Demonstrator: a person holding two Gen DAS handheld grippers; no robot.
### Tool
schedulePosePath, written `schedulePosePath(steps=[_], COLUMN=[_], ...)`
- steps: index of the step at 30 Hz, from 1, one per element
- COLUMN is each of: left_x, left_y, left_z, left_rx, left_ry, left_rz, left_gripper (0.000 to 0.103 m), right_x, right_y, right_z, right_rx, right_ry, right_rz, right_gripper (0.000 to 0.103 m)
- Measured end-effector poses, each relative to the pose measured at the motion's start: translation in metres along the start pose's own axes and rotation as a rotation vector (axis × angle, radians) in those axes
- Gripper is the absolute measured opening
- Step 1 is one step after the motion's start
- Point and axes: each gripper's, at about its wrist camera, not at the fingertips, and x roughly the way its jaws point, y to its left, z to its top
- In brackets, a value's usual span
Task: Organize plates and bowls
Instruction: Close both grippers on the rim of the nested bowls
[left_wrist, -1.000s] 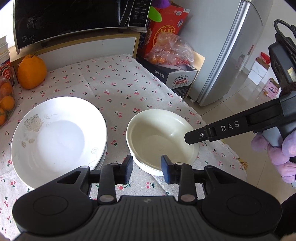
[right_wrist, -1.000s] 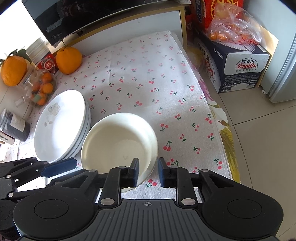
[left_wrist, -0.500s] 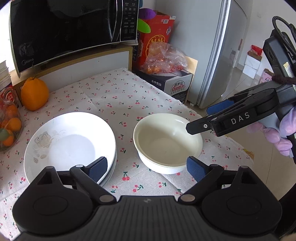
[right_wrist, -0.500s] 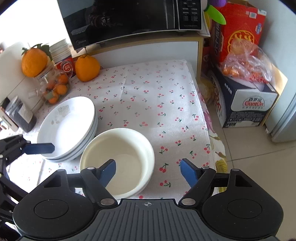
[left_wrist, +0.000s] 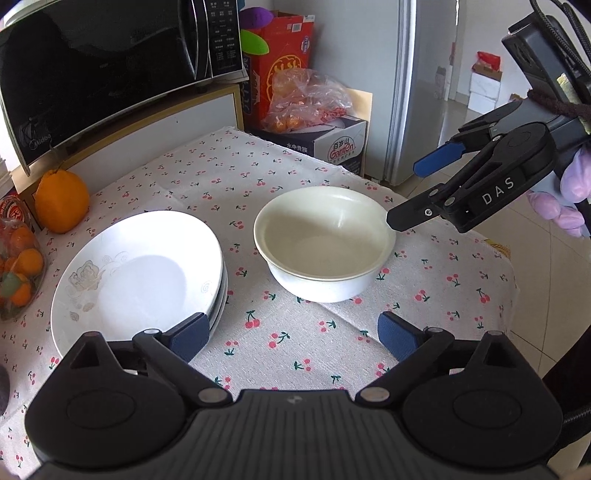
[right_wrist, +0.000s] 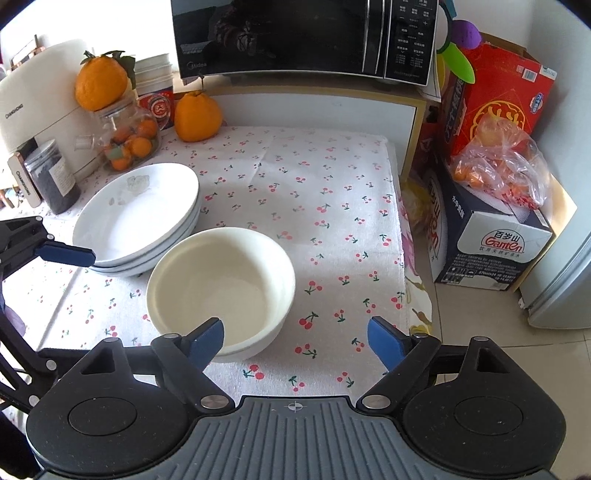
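A: Where's the bowl (left_wrist: 325, 243)?

B: On the cherry-print tablecloth (left_wrist: 295, 343), just ahead of the left gripper (left_wrist: 291, 332), whose jaws are spread wide with nothing between them. The stack of plates (left_wrist: 140, 277) sits ahead and to its left, the left blue pad overlapping the stack's near rim in the picture; I can't tell if they touch.

A: And the right wrist view?

B: The right gripper (right_wrist: 295, 338) is spread wide too, holding nothing. Its left pad overlaps the bowl's (right_wrist: 221, 288) near rim in the picture; its right pad sits over bare cloth. The plates (right_wrist: 140, 218) lie beyond and left of it, apparently touching the bowl.

A: What does one view show that the other misses?

B: Only the right wrist view shows the jar of small oranges (right_wrist: 129, 140), a dark canister (right_wrist: 53, 181) and a second orange on the jar's lid. Only the left wrist view shows the right gripper (left_wrist: 421, 192) from outside, beside the bowl's far-right rim, and the fridge (left_wrist: 417, 85).

A: Anything unclear?

B: The microwave (right_wrist: 303, 37) is cut off at the top.
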Motion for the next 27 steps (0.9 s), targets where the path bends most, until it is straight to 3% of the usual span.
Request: schedulePosePath(steps=[13,18,22,27], left_x=[0.007,0.02,0.032,0.042], left_y=[-0.013,-0.011,-0.007,-0.008], left_z=[-0.014,-0.007,0.004,0.018], left_rx=[0.117,0.178,0.168,0.2], left_ry=[-0.039,-0.001,0.049,0.082], left_rz=[-0.128,-0.154,-0.192,-0.225], left_gripper=[0.1,0.098,0.095,0.093], right_x=[-0.001,0.013,0.027,0.036], right_y=[0.005,0.002,0.002,0.006], right_z=[-0.022,-0.025,-0.022,-0.005], right_rx=[-0.215,-0.309,-0.389,-0.445], right_ry=[-0.026,0.031,0.103,0.122], right_rz=[0.127,0.159,0.175,0.202], right_gripper=[0.092,0.093,0.093,0.093])
